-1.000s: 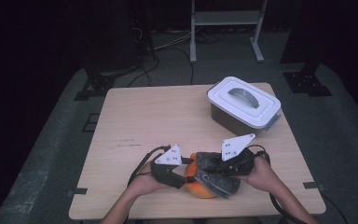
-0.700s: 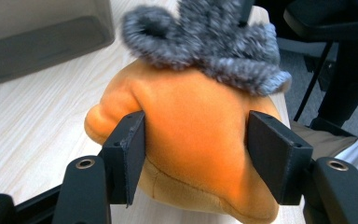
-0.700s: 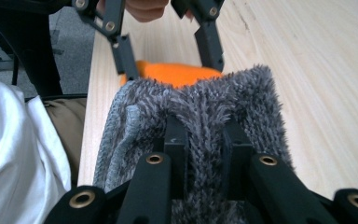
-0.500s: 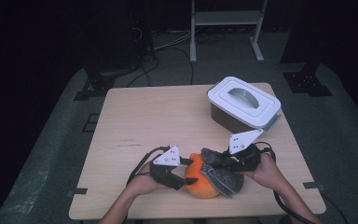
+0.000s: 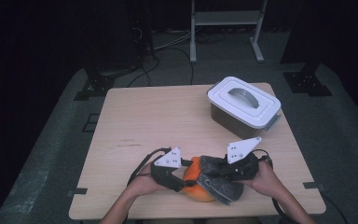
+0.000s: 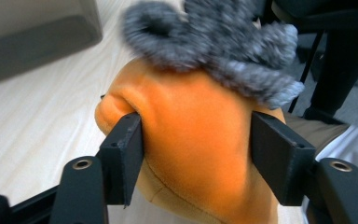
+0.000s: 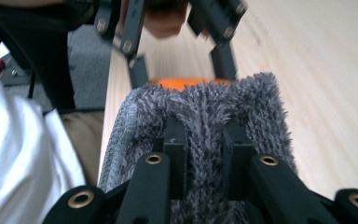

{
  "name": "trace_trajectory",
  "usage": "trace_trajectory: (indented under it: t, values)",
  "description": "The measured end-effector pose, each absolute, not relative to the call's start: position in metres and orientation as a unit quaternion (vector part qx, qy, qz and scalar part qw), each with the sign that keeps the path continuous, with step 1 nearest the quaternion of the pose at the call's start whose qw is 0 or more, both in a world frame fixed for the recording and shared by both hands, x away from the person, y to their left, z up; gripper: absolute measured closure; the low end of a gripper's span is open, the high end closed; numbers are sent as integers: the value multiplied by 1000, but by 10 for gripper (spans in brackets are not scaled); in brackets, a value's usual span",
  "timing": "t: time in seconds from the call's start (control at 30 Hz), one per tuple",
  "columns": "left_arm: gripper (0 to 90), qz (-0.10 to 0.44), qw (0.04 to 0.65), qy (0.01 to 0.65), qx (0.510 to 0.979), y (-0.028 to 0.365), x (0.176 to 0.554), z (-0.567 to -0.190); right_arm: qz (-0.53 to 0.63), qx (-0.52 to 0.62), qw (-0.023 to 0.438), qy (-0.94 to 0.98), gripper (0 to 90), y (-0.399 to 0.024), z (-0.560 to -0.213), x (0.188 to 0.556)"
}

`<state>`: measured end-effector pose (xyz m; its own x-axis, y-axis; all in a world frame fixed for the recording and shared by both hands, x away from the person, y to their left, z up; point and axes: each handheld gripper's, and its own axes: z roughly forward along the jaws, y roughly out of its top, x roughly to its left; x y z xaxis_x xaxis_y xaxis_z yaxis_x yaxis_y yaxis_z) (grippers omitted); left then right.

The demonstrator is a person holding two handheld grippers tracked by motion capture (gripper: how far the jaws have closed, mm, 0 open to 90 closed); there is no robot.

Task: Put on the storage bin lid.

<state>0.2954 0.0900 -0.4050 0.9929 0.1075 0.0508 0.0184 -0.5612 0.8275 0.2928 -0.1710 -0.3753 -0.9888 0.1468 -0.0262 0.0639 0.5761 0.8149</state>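
The right gripper (image 5: 223, 172) has drawn the grey cloth (image 5: 221, 182) a little further over the orange toy (image 5: 196, 184), so less orange shows than a second ago. The left gripper (image 5: 179, 179) sits around the toy; its jaws have just eased in slightly on the toy after opening a touch.

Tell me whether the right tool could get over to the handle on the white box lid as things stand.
Probably yes. The wood between the right tool and the white box lies bare, and the lid handle faces up uncovered. But this tool is shut on the grey cloth, which it would need to release first.
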Motion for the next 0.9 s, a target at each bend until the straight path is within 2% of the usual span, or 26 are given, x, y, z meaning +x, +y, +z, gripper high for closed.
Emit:
trace_trajectory:
  t: [0.3,0.37,0.5,0.57,0.6,0.73,0.9]
  values:
    - [391,48,466,29,883,95,296,-407,454,68,42,888,751,-176,-381,296]
    - [355,41,469,38,881,95,297,-406,455,79,39,886,751,-181,-385,295]
    - [228,26,477,70,876,92,301,-405,463,88,39,881,750,-186,-391,291]
    - [203,16,480,79,873,91,302,-406,464,85,36,881,751,-186,-393,289]
    - [209,14,478,77,875,90,302,-406,462,81,35,882,751,-184,-393,287]
    - [355,35,474,52,878,87,296,-406,447,68,39,891,751,-178,-385,286]
    - [399,56,473,9,879,85,288,-404,466,61,59,881,751,-170,-366,293]
